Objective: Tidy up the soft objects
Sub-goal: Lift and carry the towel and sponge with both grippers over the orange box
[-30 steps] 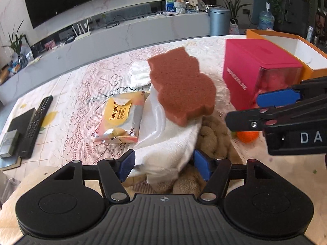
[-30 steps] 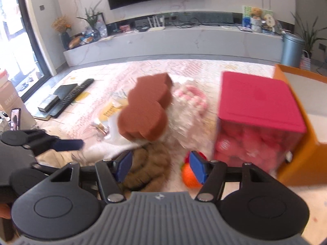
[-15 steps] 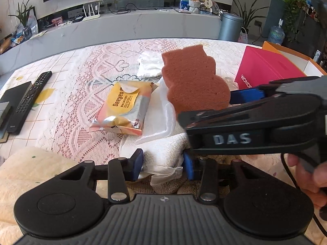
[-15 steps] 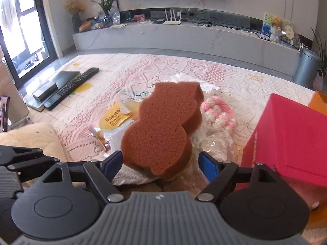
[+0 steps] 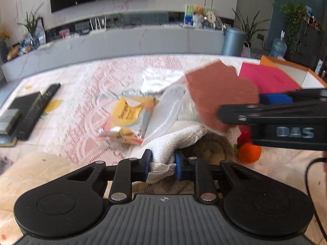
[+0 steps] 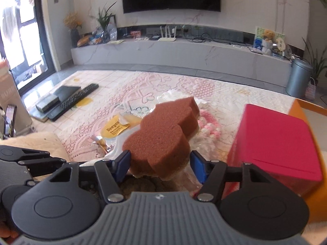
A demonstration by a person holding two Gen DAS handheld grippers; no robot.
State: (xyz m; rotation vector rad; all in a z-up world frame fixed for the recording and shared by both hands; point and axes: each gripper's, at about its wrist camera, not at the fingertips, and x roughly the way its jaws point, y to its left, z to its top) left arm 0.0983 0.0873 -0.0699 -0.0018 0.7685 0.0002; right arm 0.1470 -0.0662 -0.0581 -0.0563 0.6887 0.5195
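Living room, lace-covered bench (image 6: pixel 163 85) piled with soft things.
Near the red box (image 6: pixel 273 140), the right claw (image 6: pixel 159 164) grasps the brown sponge (image 6: pixel 163 138) to lift it clear; the left claw (image 5: pixel 162 160) is clenched on the white towel (image 5: pixel 179 137), pinning it.

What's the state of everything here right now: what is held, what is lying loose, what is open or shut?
Left gripper: shut on the white towel.
White towel: pinched at its near end.
Right gripper: fingers at both sides of the sponge; grip unclear.
Brown sponge: tilted, between the right gripper's fingers.
Yellow packet: lying loose on the lace cloth.
Pink box: lid on.
Orange box: open.
Remote control: lying flat.
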